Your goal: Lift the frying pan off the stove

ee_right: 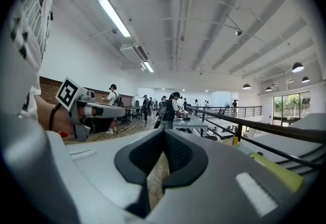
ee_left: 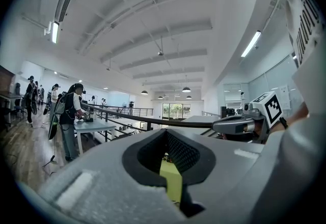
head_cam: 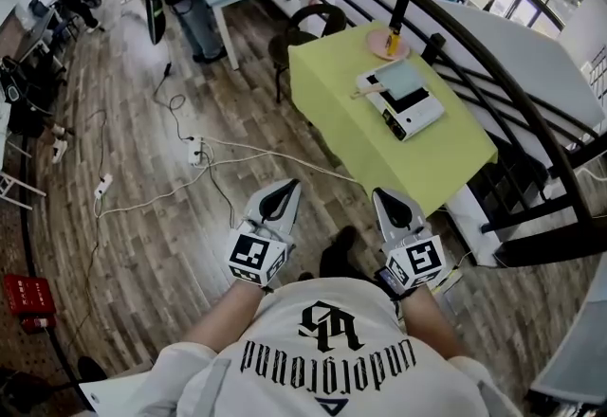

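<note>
Head view: both grippers are held low before the person's body, above the wooden floor (head_cam: 190,244), side by side and pointed toward the yellow-green table (head_cam: 379,154), which is touched by neither. In the left gripper view, the jaws of the left gripper (head_cam: 281,192) are seen pressed together with nothing between them. The same is seen of the right gripper (head_cam: 391,200) in the right gripper view. The frying pan (head_cam: 402,77) is set on the stove (head_cam: 413,112) on the table, its wooden handle (head_cam: 365,93) turned to the left. A pink plate (head_cam: 389,47) is placed just beyond it. White cables (head_cam: 237,154) are strewn over the floor.
</note>
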Available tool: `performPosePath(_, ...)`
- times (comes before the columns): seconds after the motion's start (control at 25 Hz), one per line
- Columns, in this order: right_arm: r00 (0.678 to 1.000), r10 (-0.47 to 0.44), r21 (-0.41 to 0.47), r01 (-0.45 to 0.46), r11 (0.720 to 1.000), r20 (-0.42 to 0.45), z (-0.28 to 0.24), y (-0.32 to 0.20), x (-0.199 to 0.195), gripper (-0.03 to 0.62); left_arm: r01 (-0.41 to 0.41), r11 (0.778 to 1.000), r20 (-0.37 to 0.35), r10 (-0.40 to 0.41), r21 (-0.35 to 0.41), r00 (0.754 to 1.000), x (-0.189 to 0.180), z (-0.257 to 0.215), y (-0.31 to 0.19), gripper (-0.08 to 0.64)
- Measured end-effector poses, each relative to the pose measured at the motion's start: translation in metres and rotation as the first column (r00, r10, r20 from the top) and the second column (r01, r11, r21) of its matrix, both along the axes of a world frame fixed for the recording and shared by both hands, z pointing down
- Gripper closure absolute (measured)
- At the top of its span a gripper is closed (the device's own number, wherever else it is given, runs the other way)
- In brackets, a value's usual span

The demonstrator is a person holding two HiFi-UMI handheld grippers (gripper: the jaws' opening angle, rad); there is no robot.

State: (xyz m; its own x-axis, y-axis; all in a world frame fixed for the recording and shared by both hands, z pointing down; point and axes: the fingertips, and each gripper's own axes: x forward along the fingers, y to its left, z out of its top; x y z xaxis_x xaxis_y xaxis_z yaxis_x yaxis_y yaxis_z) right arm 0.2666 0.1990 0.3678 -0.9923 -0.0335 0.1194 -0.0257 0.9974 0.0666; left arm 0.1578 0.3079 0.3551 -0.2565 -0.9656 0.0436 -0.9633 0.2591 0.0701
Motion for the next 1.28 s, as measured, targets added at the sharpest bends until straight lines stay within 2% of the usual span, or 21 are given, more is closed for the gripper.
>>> performPosePath(0.16,1.0,-0.024,-0.016,0.024,1.0,0.002,0.006,-0.015,-0.019,0.591,0.015,1.0,0.002,-0.015,-0.013,1.0,-0.014,0.005,-0.013,0.554)
performPosePath(0.48,0.999,-0.051,-0.048,0.052,0.998,0.02,0.013,-0.069,-0.076,0.591,0.056,0.997,0.033,-0.054,-0.047,0.998,-0.067,0.008,-0.054,0.554)
performPosePath(0.96,0.997,-0.083,-0.071,0.083,0.994,0.001,0.015,-0.191,-0.143,0.591,0.034,0.997,0.034,-0.032,-0.069,0.999,-0.129,0.008,-0.188,0.554)
performPosePath(1.12,0.995,-0.098,-0.074,0.097,0.992,0.0,0.019,-0.225,-0.151,0.591,0.025,0.997,0.037,-0.022,-0.078,0.999,-0.137,0.016,-0.229,0.554)
performPosePath(1.28,0.998,-0.068,-0.095,0.068,0.993,0.01,0.019,-0.255,-0.152,0.591,-0.008,0.995,0.059,0.013,-0.095,0.998,-0.136,0.018,-0.261,0.554)
